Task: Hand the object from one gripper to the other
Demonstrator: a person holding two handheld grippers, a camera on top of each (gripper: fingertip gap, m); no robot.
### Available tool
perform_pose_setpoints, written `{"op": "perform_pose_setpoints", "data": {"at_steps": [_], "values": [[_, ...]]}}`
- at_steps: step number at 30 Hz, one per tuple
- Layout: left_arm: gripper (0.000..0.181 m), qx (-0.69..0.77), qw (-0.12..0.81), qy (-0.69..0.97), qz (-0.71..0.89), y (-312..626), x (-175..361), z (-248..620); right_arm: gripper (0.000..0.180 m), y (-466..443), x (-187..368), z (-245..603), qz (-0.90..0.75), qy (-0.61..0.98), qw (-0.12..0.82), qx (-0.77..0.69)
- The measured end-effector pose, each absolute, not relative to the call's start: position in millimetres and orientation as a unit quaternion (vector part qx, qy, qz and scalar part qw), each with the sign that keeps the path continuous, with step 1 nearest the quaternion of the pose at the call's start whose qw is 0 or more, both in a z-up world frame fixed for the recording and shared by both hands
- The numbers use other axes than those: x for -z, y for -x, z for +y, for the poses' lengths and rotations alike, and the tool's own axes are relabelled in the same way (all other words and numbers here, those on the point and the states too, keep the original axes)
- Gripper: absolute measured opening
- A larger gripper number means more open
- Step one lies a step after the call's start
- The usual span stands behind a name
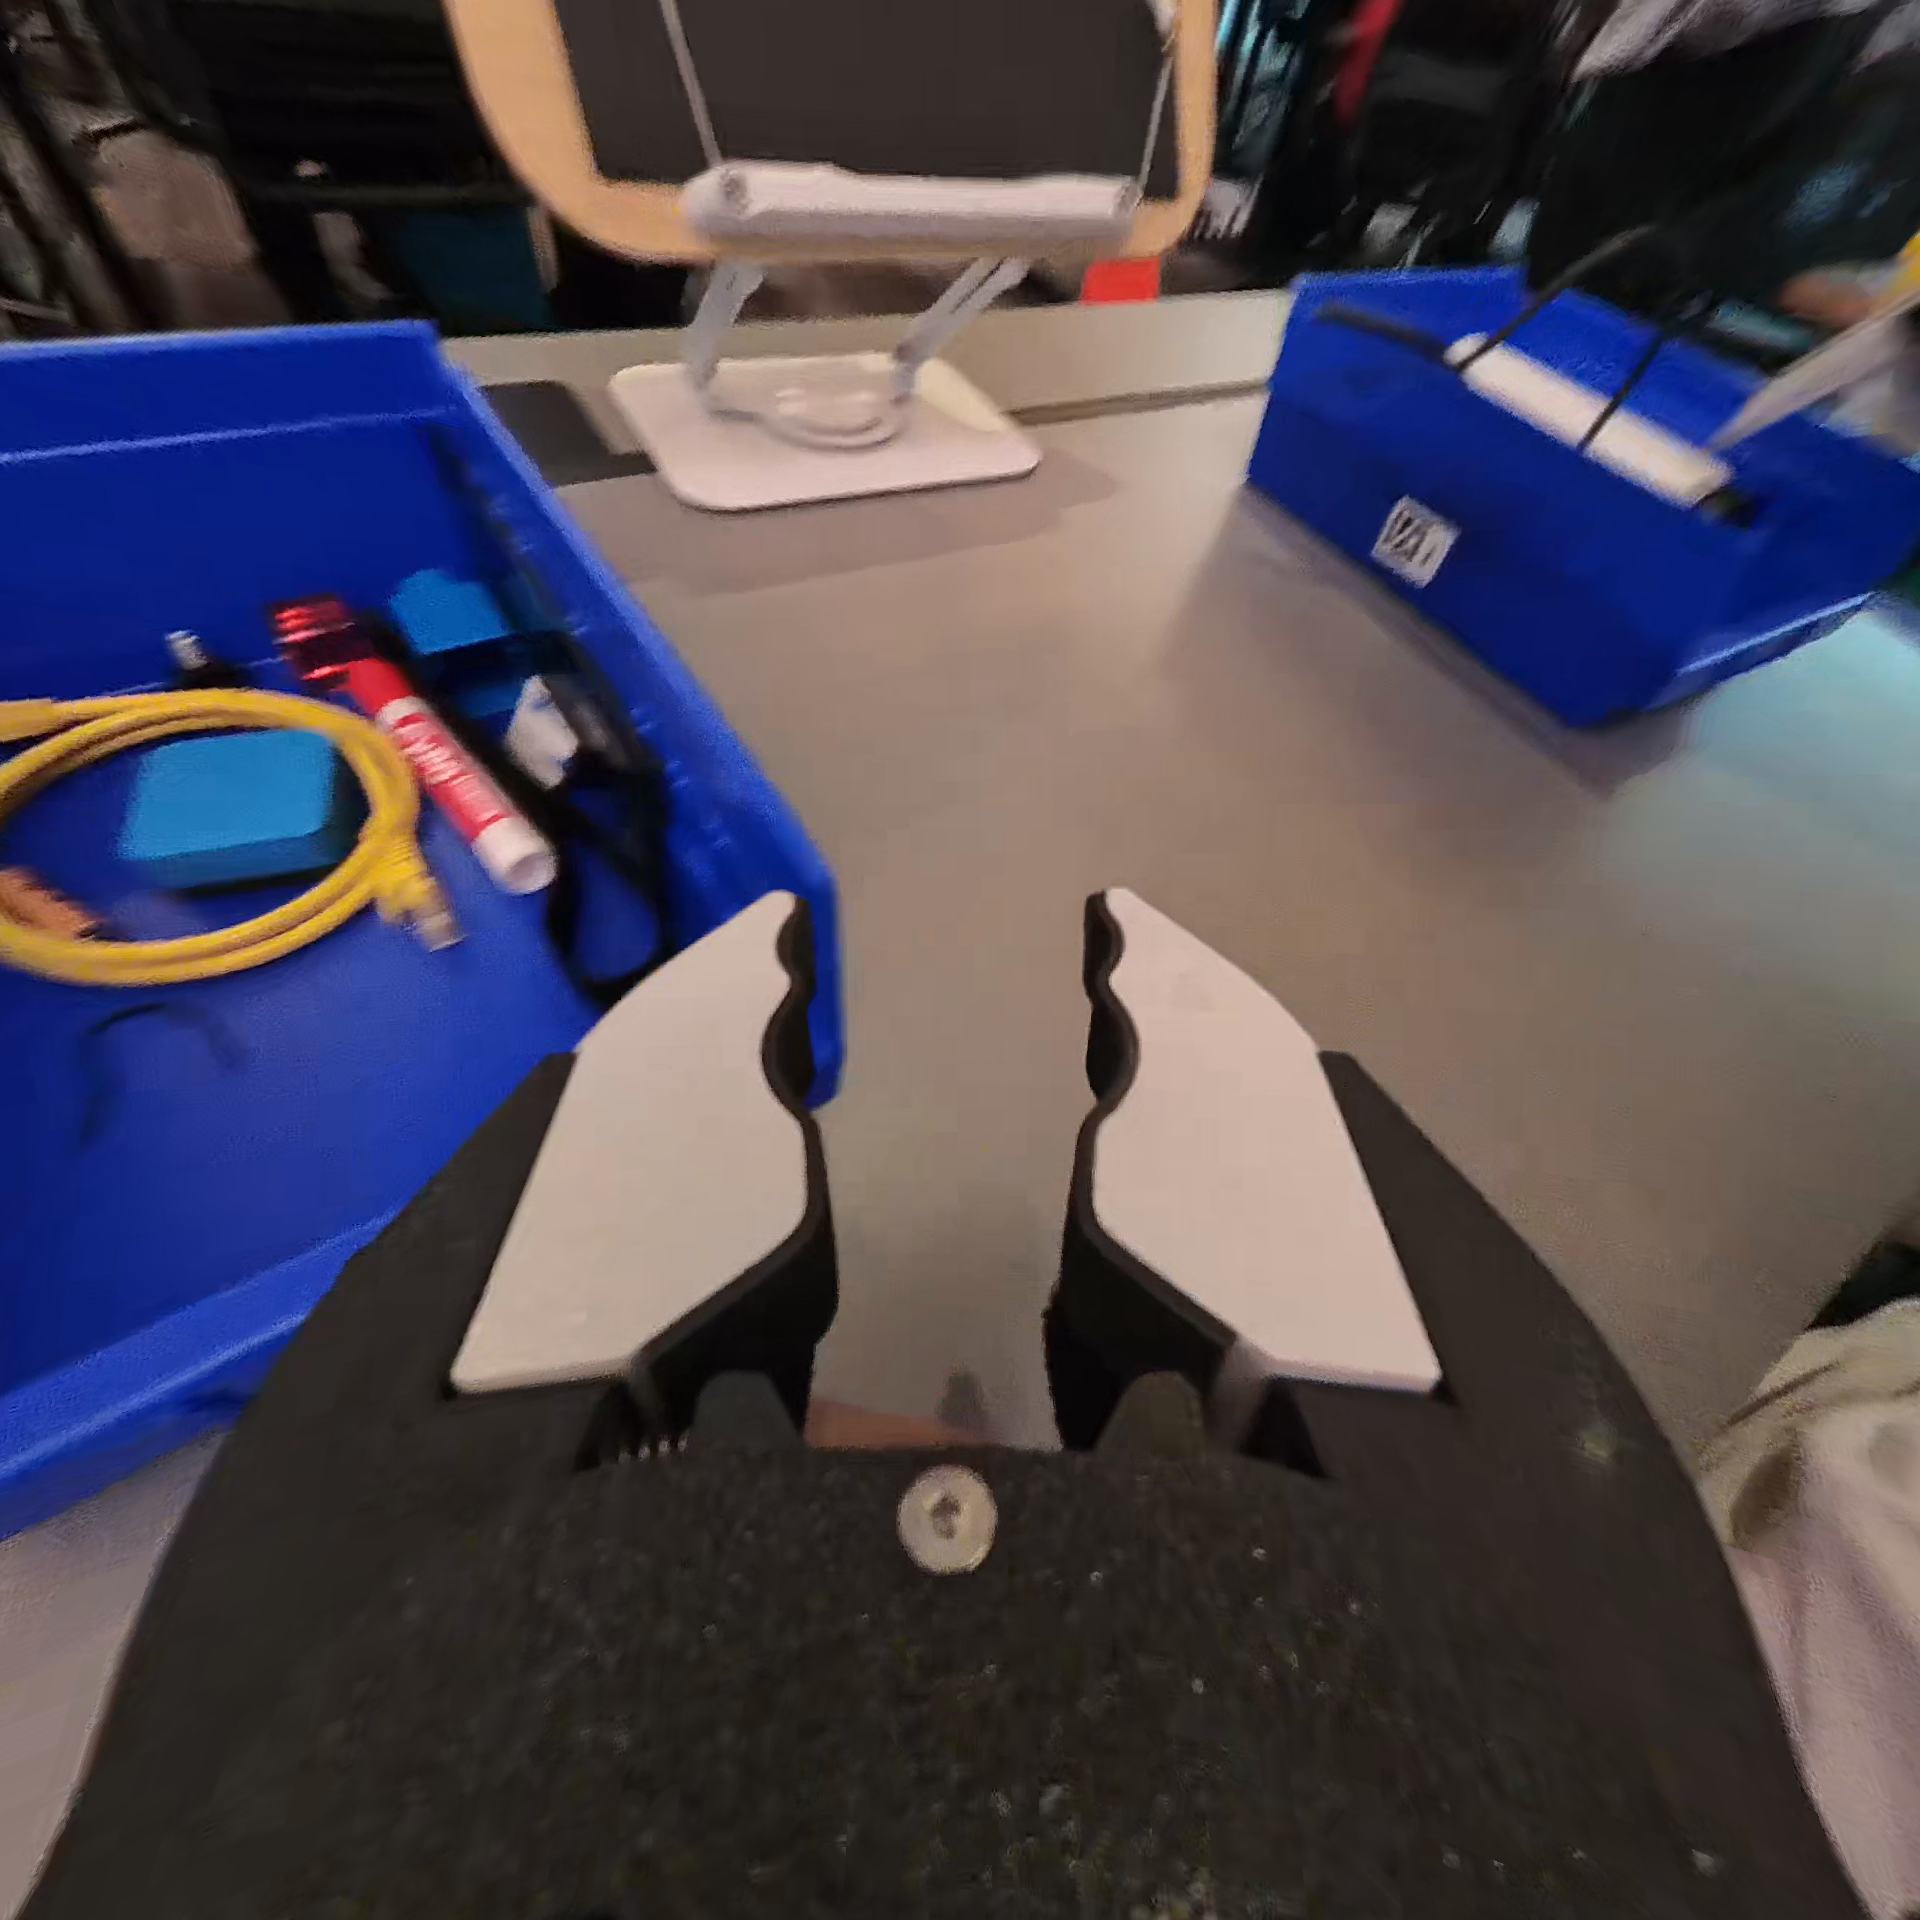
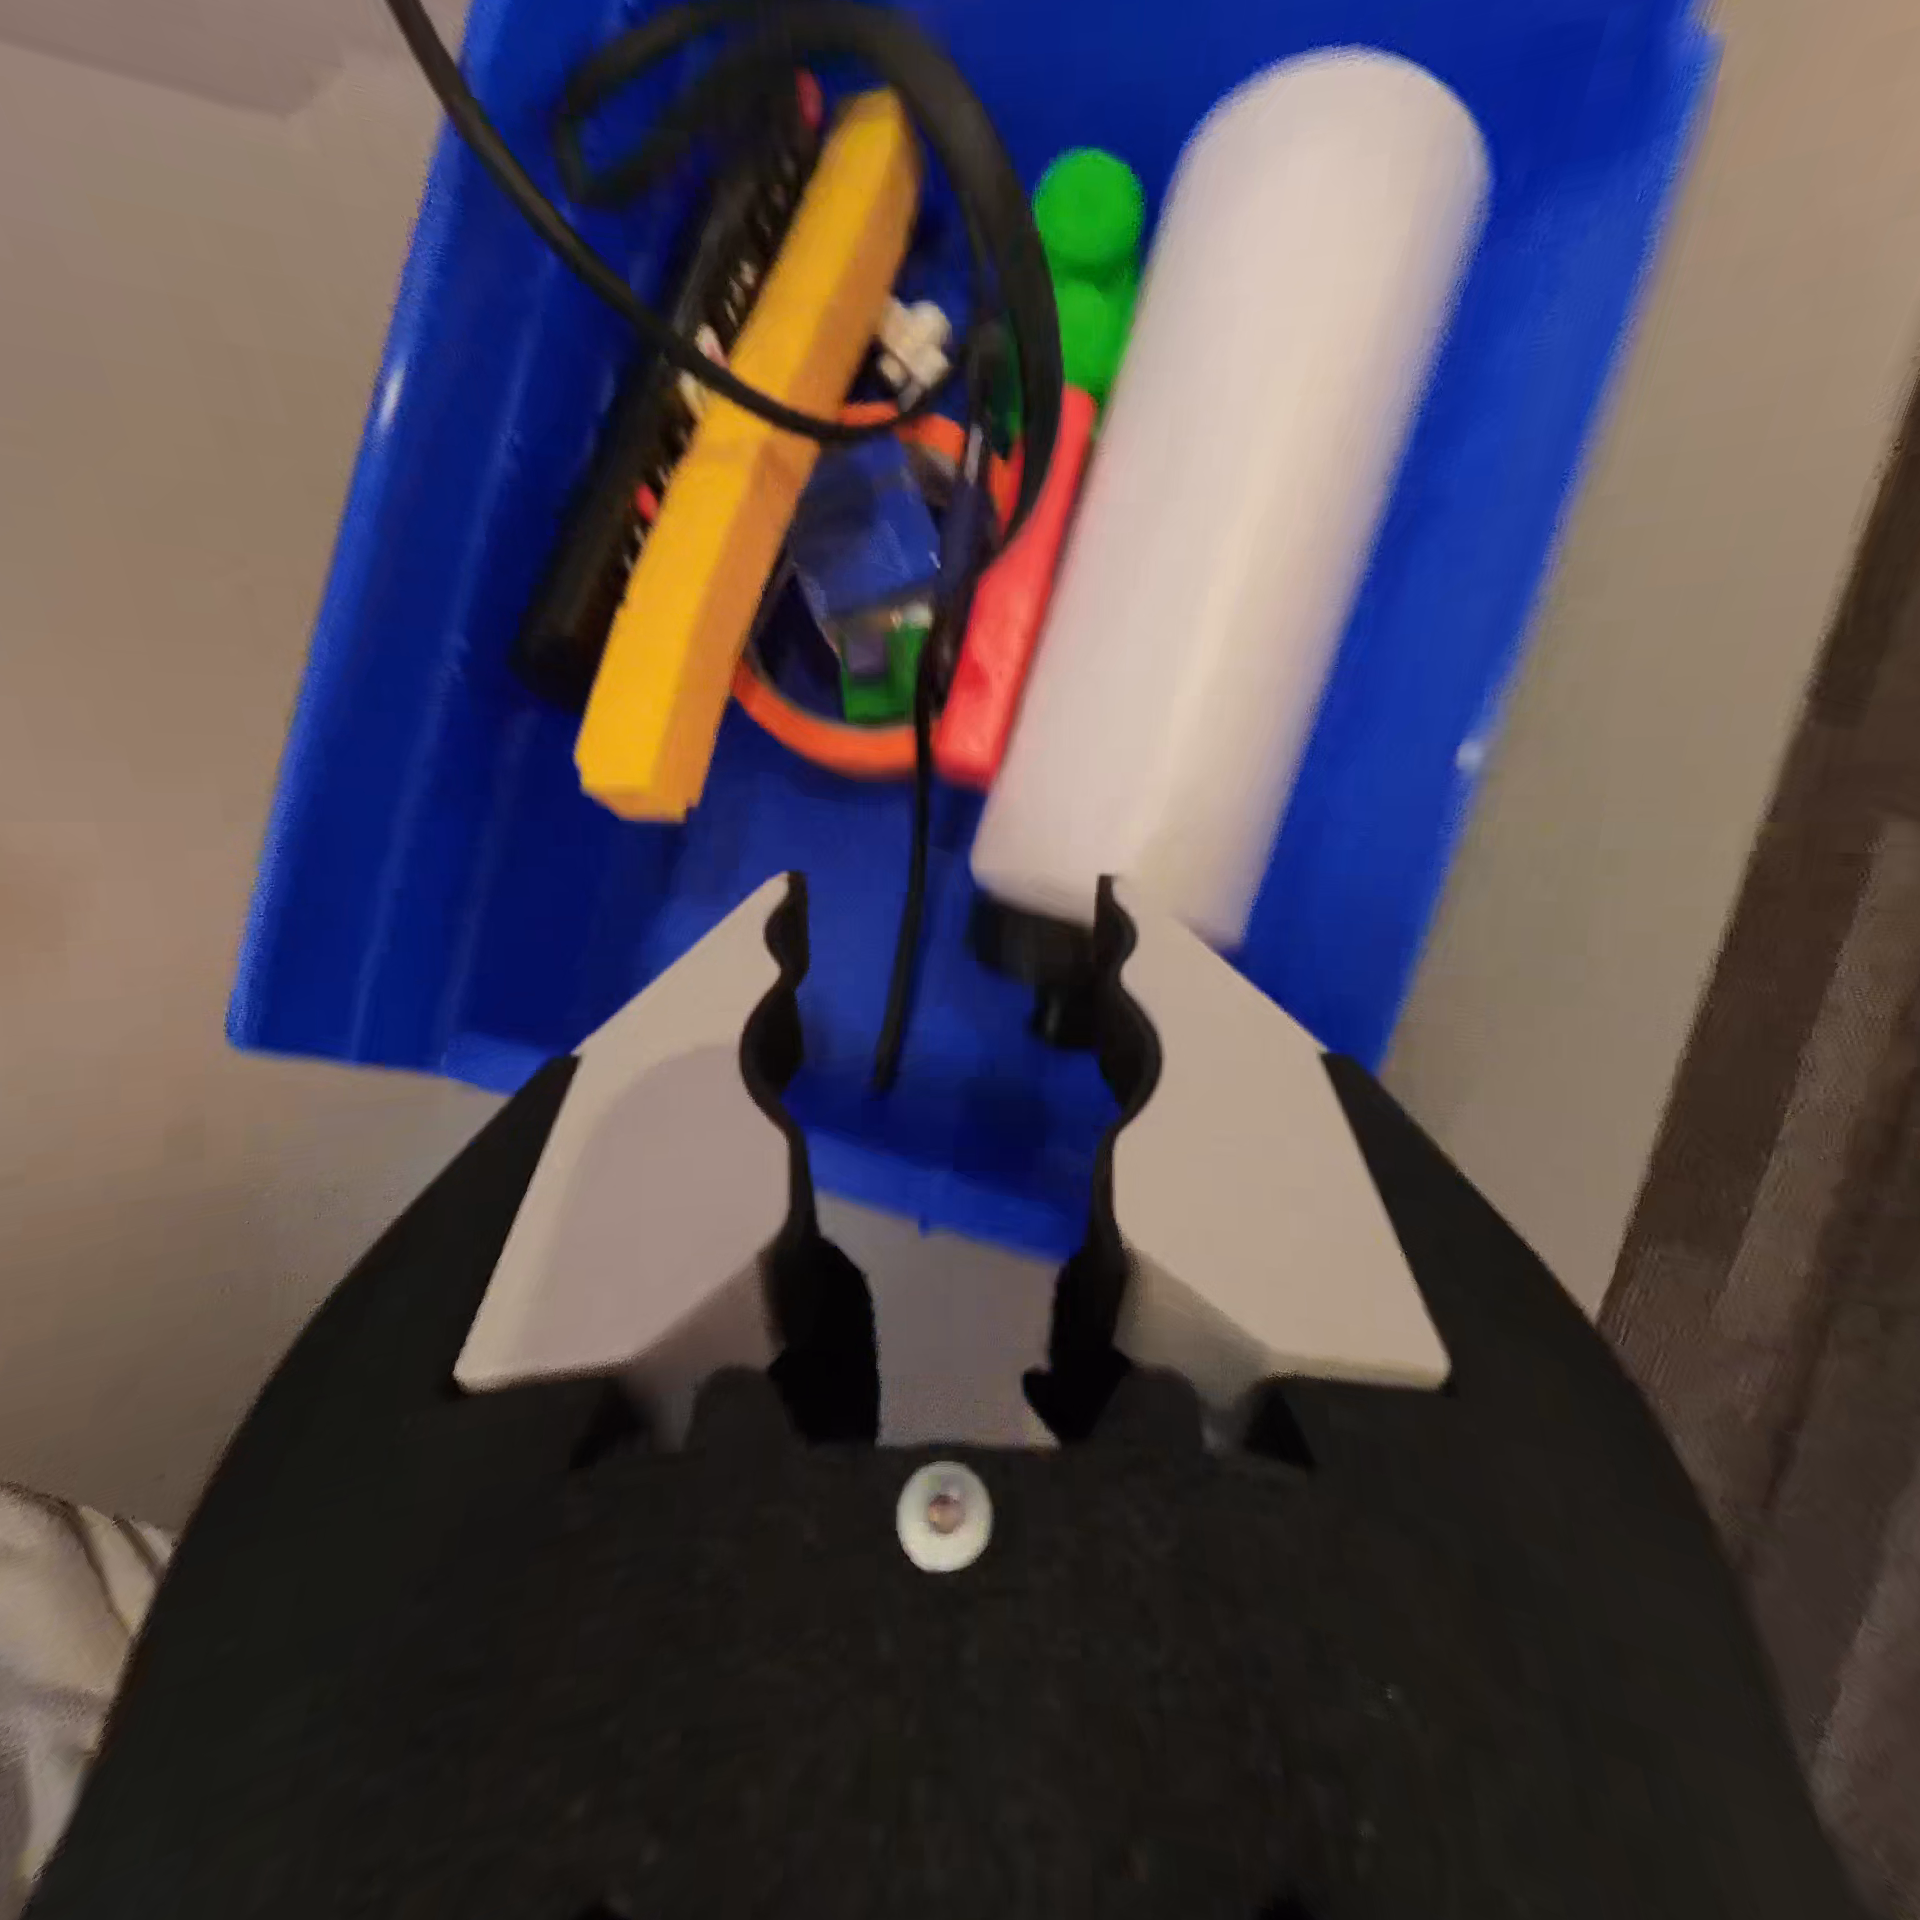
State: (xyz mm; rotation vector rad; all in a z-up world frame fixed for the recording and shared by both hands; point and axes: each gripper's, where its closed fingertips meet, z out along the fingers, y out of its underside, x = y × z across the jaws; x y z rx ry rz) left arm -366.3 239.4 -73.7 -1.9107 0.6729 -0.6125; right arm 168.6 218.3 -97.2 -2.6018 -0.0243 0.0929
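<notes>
— Object for the handover: none is held. Both claws are seen spread and empty. Which item is meant cannot be told; candidates lie in two bins.

— Left side noted?

— Left gripper (image 1: 943, 904) is held over bare grey tabletop (image 1: 1143, 831), jaws apart. Beside it, a blue plastic bin (image 1: 644, 665) is seen with a coiled yellow cable (image 1: 249, 821), a teal block (image 1: 234, 805) and a red-and-white marker (image 1: 436, 758). A second blue bin (image 1: 1538, 582) stands well apart at far right; a white stand (image 1: 821, 426) is between them, farther back.

— Right side?

— Right gripper (image 2: 945, 894) is released, poised above that blue bin's (image 2: 436, 727) near edge. Recorded inside: a white cylindrical bottle (image 2: 1247, 499), a yellow bar (image 2: 748, 468), a red piece (image 2: 1013, 623), a green knobbed thing (image 2: 1086, 249), an orange ring (image 2: 831, 743), possibly a band, blurred. A loose black cable (image 2: 914, 831) is seen hanging between the fingertips, not gripped.
</notes>
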Motion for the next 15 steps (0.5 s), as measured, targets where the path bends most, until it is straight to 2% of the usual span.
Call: {"op": "perform_pose_setpoints", "data": {"at_steps": [2,4,6,8,10,15], "values": [[0.051,0.212,0.466,0.806,0.297,388,77,246,0.054,-167,82,192,0.032,0.95,0.309,-0.026],[0.052,0.164,0.429,0.821,0.34,407,80,258,0.053,-134,55,188,0.03,0.913,0.399,-0.073],[0.054,0.121,0.395,0.824,0.387,421,78,278,0.051,-74,25,199,-0.005,0.851,0.496,-0.173],[0.05,0.082,0.357,0.821,0.438,430,77,307,0.046,3,10,205,-0.062,0.786,0.534,-0.305],[0.051,0.036,0.303,0.817,0.489,437,85,339,0.046,77,10,204,-0.11,0.723,0.522,-0.439],[0.044,-0.047,0.097,0.795,0.597,464,145,396,0.046,190,63,179,-0.175,0.667,0.373,-0.621]]}}
